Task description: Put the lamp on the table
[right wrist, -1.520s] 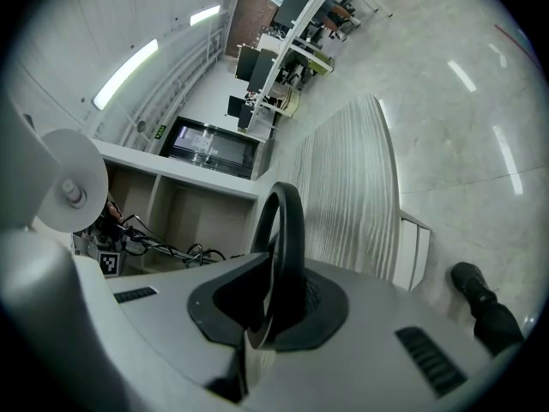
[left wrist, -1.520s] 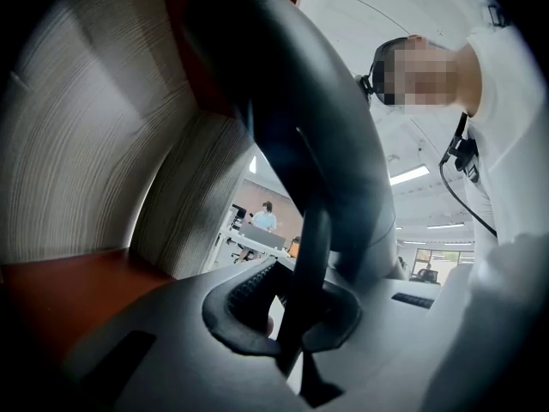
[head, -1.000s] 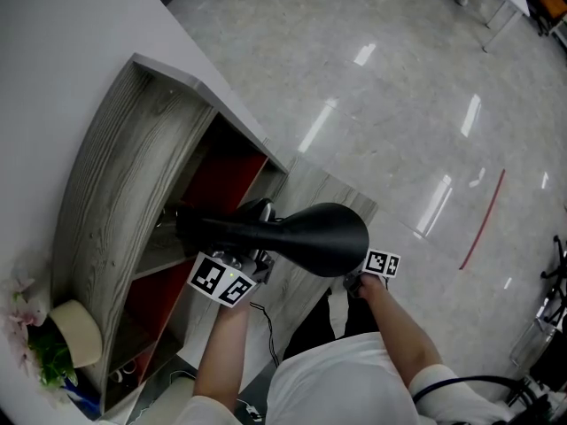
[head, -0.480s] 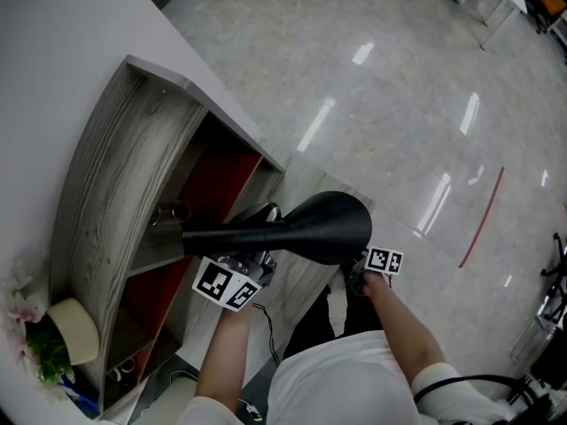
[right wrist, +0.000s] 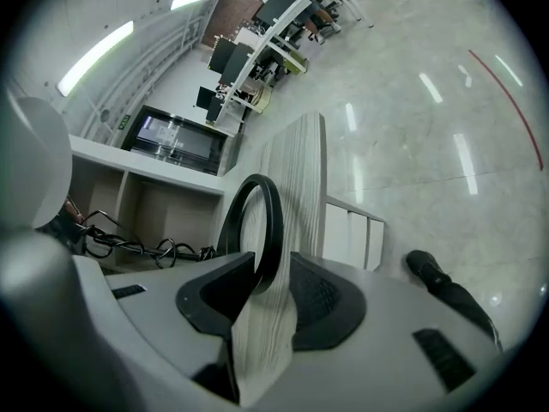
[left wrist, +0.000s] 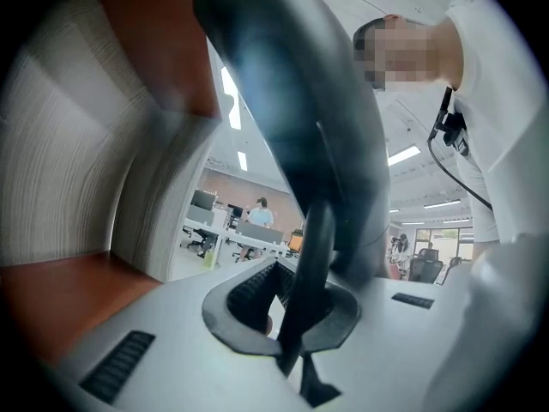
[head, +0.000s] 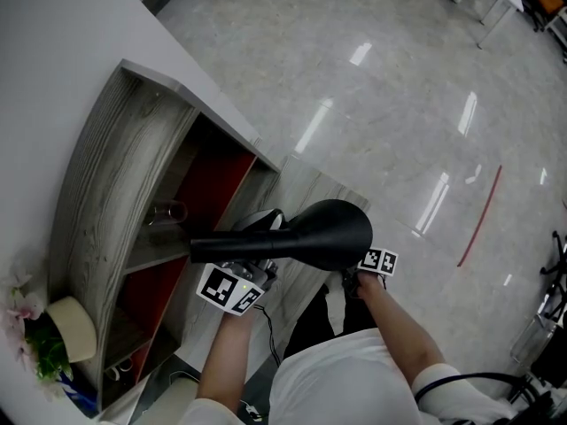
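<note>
A black lamp [head: 326, 234] lies level in the air in front of the shelf, its cone shade to the right and its slim stem [head: 221, 248] pointing left. My left gripper [head: 251, 268] is under the stem. In the left gripper view its jaws [left wrist: 296, 316] are shut on the thin black stem [left wrist: 313, 256], with the shade [left wrist: 300, 101] looming above. My right gripper [head: 361, 274] is at the shade's wide end, its jaws hidden there. In the right gripper view the lamp's black ring rim [right wrist: 257, 226] stands between the right gripper [right wrist: 270, 294] jaws, which have just been opening and show a gap.
A grey wood shelf unit [head: 115, 184] with red back panels stands at the left, a metal cup [head: 166, 212] on its shelf. A white counter [head: 53, 69] tops it, with a plant pot [head: 75, 330]. Glossy floor [head: 399, 104] spreads right. Cables [right wrist: 129, 247] lie in a cabinet.
The lamp has come away from the shelf, down and to the right, with both grippers moving along with it. The stem's end now sits outside the shelf opening.
</note>
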